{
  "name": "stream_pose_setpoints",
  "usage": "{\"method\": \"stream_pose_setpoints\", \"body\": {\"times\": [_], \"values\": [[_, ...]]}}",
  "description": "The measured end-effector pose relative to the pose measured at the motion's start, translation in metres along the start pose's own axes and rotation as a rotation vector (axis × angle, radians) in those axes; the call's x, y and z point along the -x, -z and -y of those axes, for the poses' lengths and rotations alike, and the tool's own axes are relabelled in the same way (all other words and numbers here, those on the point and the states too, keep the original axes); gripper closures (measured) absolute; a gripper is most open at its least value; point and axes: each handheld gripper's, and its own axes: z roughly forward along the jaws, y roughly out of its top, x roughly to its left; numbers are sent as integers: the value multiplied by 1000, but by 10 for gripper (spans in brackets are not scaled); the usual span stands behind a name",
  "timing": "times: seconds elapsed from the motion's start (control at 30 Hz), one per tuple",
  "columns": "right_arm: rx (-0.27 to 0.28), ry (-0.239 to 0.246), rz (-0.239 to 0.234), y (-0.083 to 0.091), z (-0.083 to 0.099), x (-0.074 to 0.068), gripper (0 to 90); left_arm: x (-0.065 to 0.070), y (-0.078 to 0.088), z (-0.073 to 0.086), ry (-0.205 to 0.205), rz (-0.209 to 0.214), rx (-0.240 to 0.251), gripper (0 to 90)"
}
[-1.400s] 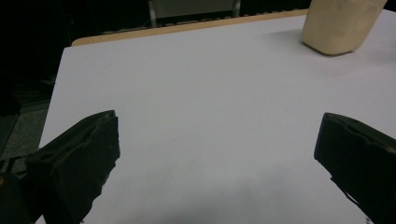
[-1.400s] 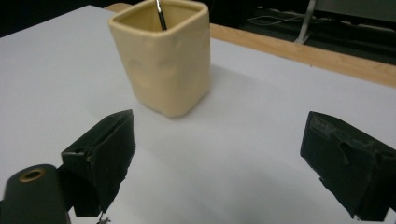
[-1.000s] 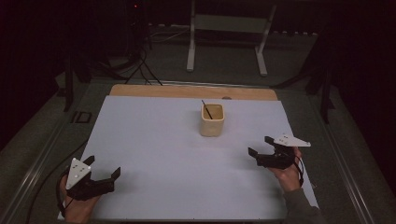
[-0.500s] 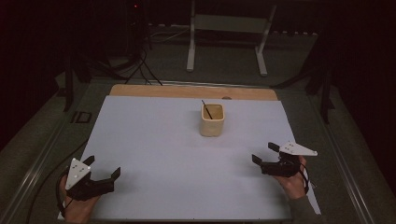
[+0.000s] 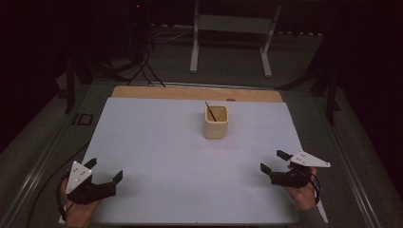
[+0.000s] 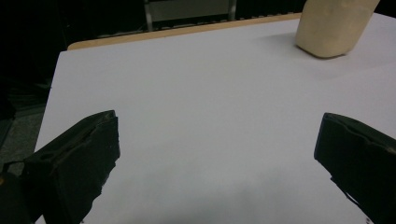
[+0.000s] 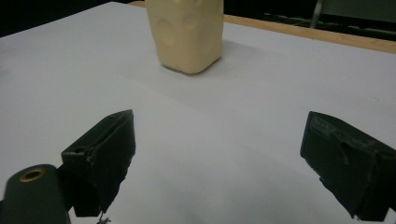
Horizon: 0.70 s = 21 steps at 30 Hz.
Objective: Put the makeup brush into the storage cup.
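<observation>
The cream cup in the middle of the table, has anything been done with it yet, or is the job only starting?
Nothing looks done: the cream cup stands upright on the white sheet, a thin stick inside. In hand: nothing; the left gripper and right gripper are open, near the front edge. Any handling of the cup remains.

The left claw (image 5: pixel 104 172) sits low at the near left, jaws spread wide and empty, gripped by a hand (image 5: pixel 78 211). The right claw (image 5: pixel 275 161) mirrors it, likewise gaping, held by the right hand (image 5: pixel 302 192).
</observation>
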Motion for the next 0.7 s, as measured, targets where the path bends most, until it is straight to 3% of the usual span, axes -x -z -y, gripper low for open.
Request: {"method": "stream_pose_setpoints", "body": {"times": [0.4,0.7], "values": [[10,27,-23,3,3,-11,101,0,0,0,-6,9,5,13],[48,37,-29,8,3,-11,101,1,1,-1,-13,13,12,14]]}}
